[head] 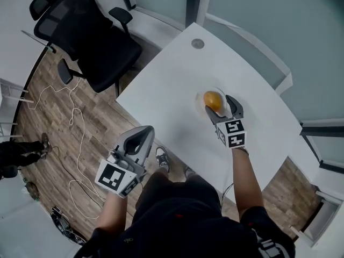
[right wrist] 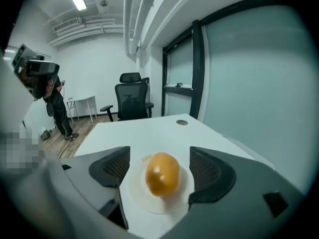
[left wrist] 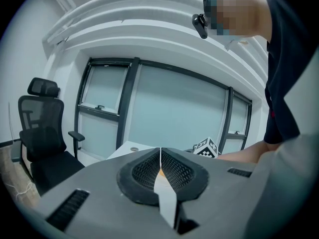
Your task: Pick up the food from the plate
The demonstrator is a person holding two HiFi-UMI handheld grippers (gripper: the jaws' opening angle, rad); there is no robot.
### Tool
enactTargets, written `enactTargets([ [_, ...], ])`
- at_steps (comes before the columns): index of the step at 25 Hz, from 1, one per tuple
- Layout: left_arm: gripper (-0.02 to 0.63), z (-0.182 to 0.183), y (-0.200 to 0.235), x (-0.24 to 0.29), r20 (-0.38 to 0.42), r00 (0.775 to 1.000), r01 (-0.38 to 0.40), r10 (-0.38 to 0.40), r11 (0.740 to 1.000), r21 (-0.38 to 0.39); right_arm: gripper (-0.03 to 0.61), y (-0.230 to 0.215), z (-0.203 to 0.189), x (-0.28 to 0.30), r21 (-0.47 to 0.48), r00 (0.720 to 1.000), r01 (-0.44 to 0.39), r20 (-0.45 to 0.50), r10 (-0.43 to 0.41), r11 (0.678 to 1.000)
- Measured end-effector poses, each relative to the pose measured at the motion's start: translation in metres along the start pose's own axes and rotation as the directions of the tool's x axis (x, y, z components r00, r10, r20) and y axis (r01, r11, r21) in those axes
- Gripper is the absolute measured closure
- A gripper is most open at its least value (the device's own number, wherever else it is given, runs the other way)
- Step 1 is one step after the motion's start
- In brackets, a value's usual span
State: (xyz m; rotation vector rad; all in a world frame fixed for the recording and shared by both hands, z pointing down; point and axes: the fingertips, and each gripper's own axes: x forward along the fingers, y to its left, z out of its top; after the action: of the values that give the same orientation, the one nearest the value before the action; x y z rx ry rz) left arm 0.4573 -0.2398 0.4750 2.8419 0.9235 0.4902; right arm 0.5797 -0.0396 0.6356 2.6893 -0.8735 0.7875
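Right claw point(head: 221, 109) spread either side of the food point(head: 213, 99) on its plate point(head: 198, 104); left claw point(head: 141, 138) idle.
Head view: the orange, egg-shaped food lies on the small white plate on the table point(head: 172, 85), between the right claw's spread jaws; the left claw hangs off the table, well apart. Left gripper view: its jaws are pressed together, empty. Right gripper view: the food's point(right wrist: 162, 173) long axis runs roughly along the jaws, pointing away. Smooth and rounded, it could roll or squirt out; a low jaw could catch the rim and shove the plate.
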Motion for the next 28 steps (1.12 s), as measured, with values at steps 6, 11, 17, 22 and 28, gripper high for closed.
enactTargets([
  [6, 0.586, -0.017, 0.013, -0.009, -0.036, 0.999, -0.022, 0.021, 0.999, -0.033, 0.199, -0.008, -0.035, 0.042, -0.024, 0.991, 0.008, -0.132, -0.011, 1.0],
  [11, 0.586, -0.027, 0.021, -0.014, -0.056, 0.998, -0.037, 0.035, 0.998, -0.041, 0.199, -0.002, -0.06, 0.066, -0.053, 0.975, -0.008, -0.224, -0.004, 0.999],
  [17, 0.586, -0.026, 0.025, -0.02, -0.041, 0.998, -0.042, 0.039, 0.997, -0.064, 0.207, -0.001, -0.051, 0.06, -0.069, 0.982, 0.039, -0.183, -0.051, 0.997],
  [22, 0.586, -0.009, 0.02, -0.02, -0.006, 1.0, -0.013, 0.013, 0.998, -0.063, 0.207, 0.006, -0.009, 0.023, -0.047, 0.996, 0.054, -0.067, -0.057, 0.997],
  [28, 0.586, 0.018, 0.005, -0.024, 0.049, 0.998, 0.033, -0.033, 0.999, -0.006, 0.207, 0.028, 0.061, -0.056, -0.038, 0.99, 0.061, 0.129, -0.056, 0.997],
])
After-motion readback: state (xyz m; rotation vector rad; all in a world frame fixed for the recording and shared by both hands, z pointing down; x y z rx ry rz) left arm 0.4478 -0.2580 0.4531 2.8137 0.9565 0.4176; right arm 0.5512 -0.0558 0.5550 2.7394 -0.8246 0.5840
